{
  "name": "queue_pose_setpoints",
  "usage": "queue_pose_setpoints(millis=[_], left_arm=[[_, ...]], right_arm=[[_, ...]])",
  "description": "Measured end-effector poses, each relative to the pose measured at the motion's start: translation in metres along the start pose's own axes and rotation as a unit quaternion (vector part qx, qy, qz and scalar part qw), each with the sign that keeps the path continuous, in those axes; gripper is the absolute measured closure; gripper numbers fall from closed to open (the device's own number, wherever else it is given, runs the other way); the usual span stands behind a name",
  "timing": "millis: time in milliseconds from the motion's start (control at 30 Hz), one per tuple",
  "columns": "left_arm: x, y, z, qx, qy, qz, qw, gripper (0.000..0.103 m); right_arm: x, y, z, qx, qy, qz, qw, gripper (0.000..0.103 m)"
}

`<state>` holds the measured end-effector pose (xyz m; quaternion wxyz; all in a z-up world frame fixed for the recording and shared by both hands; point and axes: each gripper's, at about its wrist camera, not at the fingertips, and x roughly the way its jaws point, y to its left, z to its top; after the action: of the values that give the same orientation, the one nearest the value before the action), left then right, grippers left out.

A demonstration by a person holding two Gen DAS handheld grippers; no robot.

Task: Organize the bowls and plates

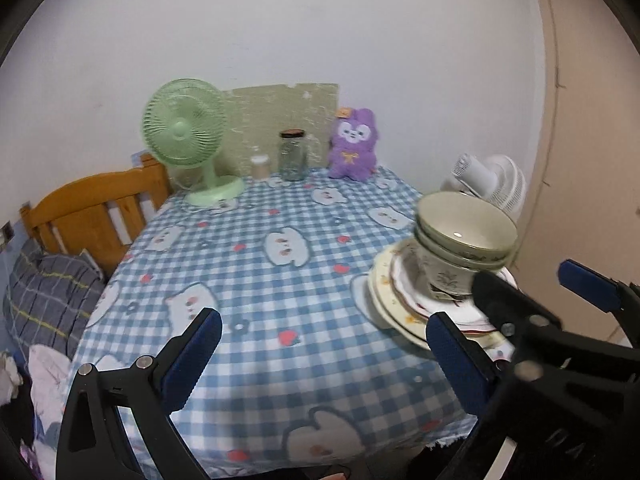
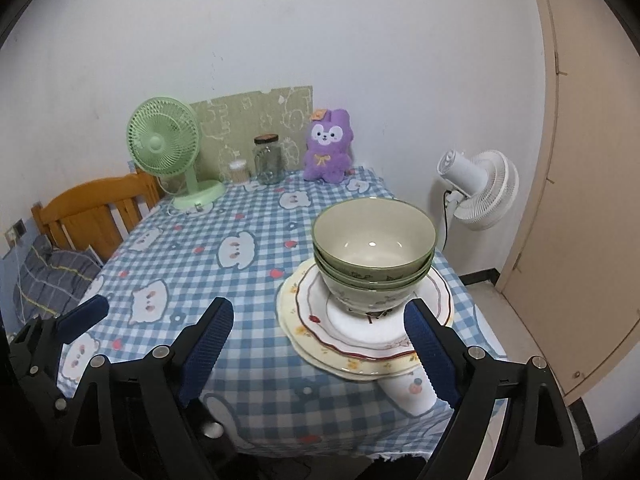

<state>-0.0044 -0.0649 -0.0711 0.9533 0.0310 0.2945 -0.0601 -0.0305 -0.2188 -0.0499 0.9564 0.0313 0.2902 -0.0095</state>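
Observation:
Several green-rimmed bowls (image 2: 374, 256) are nested in one stack on a stack of plates (image 2: 308, 320) at the table's front right; the same bowls (image 1: 464, 236) and plates (image 1: 386, 300) show in the left wrist view. My right gripper (image 2: 320, 344) is open and empty, held in front of the stack, just short of the plates. My left gripper (image 1: 324, 348) is open and empty over the table's front edge, left of the stack. The right gripper (image 1: 516, 304) shows in the left wrist view beside the plates.
The table has a blue checked cloth (image 2: 224, 272). At its back stand a green fan (image 2: 168, 148), a glass jar (image 2: 268, 160), a small container (image 2: 238, 170) and a purple plush toy (image 2: 326, 148). A wooden chair (image 2: 96, 216) is left, a white fan (image 2: 480, 188) right.

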Motion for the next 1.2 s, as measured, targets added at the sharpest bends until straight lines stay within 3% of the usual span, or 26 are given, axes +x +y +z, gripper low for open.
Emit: queue_pose_setpoints(millis=[533, 733, 1200], left_arm=[[-0.016, 0.040, -0.008, -0.045, 0.002, 0.035, 0.9984, 0.000], [-0.025, 0.052, -0.002, -0.059, -0.019, 0.061, 0.9962, 0.000], [-0.028, 0.057, -0.001, -0.056, -0.019, 0.050, 0.9970, 0.000]], right_arm=[[-0.013, -0.002, -0.002, 0.009, -0.013, -0.009, 1.000, 0.013], [-0.015, 0.001, -0.001, 0.004, -0.015, -0.014, 1.000, 0.013], [-0.019, 0.009, 0.005, -0.004, -0.024, -0.009, 1.000, 0.013]])
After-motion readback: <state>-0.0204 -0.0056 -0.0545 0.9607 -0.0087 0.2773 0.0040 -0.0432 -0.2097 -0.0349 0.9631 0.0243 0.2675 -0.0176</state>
